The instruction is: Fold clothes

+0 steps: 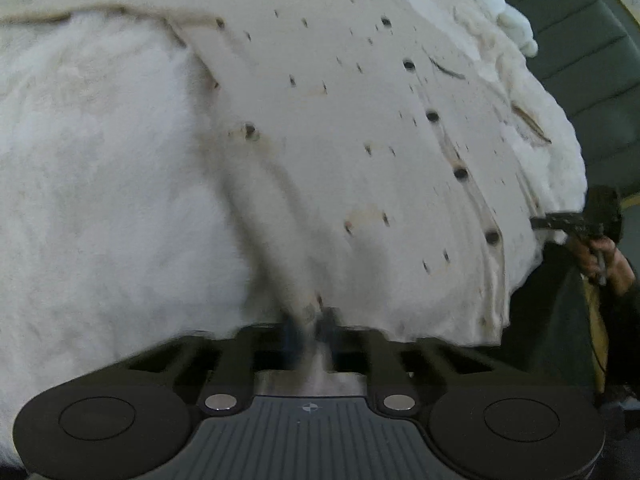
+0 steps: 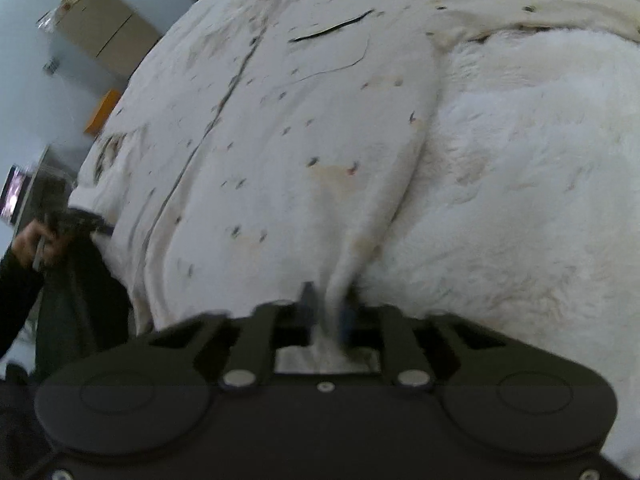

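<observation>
A cream jacket (image 1: 340, 120) with small dark specks and a row of dark snap buttons (image 1: 432, 116) fills both views. Its white fleece lining (image 1: 100, 160) is turned outward beside the speckled cloth. My left gripper (image 1: 310, 320) is shut on a pinched fold at the jacket's near edge. In the right wrist view my right gripper (image 2: 328, 314) is likewise shut on a ridge of the jacket (image 2: 280, 140), next to the fleece lining (image 2: 520, 160). Each gripper also shows small in the other's view, clamped on the jacket's side edge: the right gripper (image 1: 540, 223) and the left gripper (image 2: 100, 224).
A dark green ribbed surface (image 1: 592, 60) lies beyond the jacket at the right. A person's hand (image 1: 612, 256) holds the right gripper's handle. Behind the jacket stand a cardboard box (image 2: 104, 28), an orange object (image 2: 102, 114) and a lit screen (image 2: 14, 196).
</observation>
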The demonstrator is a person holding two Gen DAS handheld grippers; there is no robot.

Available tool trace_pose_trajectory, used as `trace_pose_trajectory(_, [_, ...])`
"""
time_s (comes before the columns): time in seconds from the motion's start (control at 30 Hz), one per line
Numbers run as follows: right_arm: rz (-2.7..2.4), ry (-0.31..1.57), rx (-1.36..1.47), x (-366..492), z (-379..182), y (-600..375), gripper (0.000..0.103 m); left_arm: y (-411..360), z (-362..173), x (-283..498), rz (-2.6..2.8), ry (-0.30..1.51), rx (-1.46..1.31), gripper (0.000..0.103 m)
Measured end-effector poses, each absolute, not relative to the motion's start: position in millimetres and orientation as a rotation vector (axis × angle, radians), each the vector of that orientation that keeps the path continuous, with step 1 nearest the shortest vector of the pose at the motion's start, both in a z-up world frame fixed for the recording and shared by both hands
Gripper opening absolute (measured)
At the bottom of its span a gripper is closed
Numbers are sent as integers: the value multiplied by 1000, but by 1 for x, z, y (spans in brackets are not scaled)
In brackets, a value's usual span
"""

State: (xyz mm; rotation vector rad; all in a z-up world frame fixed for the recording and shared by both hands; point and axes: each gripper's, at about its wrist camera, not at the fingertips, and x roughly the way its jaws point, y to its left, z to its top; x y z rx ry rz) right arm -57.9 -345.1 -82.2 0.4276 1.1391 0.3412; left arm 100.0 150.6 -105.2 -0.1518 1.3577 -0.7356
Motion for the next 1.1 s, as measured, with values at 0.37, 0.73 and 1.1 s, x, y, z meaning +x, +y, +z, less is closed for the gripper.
trace_pose_trajectory(0.37, [300,1291,245,-90,-68,-335,11,186,-68,108,-560,1205,-178,78])
trace_pose_trajectory(0.73, [42,780,533,-109,-15,-350,62,381,-82,174,6,688,-1023,82])
trace_pose_trajectory(1.1, [72,817,705,-103,-63,-341,62,404,-120,225,328,437,-1134,8])
